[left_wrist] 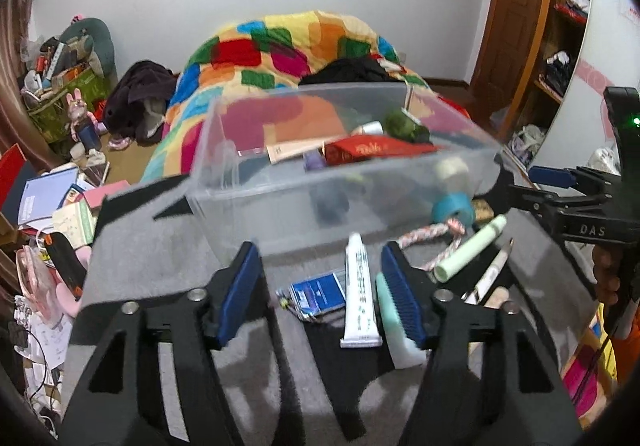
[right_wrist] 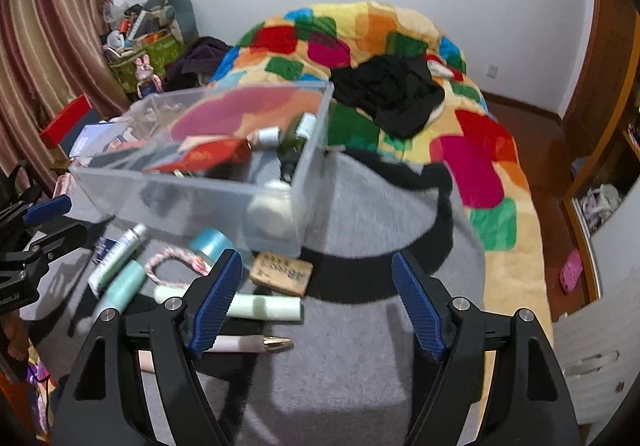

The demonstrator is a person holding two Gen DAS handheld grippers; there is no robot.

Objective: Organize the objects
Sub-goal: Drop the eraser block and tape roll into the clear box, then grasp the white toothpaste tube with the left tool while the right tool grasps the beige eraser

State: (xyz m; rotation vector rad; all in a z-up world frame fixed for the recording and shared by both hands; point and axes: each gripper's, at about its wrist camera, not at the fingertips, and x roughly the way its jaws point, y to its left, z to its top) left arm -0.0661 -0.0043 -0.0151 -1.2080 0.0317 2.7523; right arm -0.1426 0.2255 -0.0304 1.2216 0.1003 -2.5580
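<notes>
From the left wrist, the left gripper (left_wrist: 320, 278) is spread wide with nothing in it, above a white tube (left_wrist: 360, 298) and a blue packet (left_wrist: 318, 292) on the grey cloth (left_wrist: 160, 246), just before the clear bin (left_wrist: 280, 201). From the right wrist, the right gripper (right_wrist: 316, 286) also gapes empty beside a green tube (right_wrist: 260, 306) and a pen (right_wrist: 256, 344).

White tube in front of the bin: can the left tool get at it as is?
Probably yes. The white tube lies flat on the grey mat, right under the open left tool. Only the mint bottle crowds its right side.
</notes>
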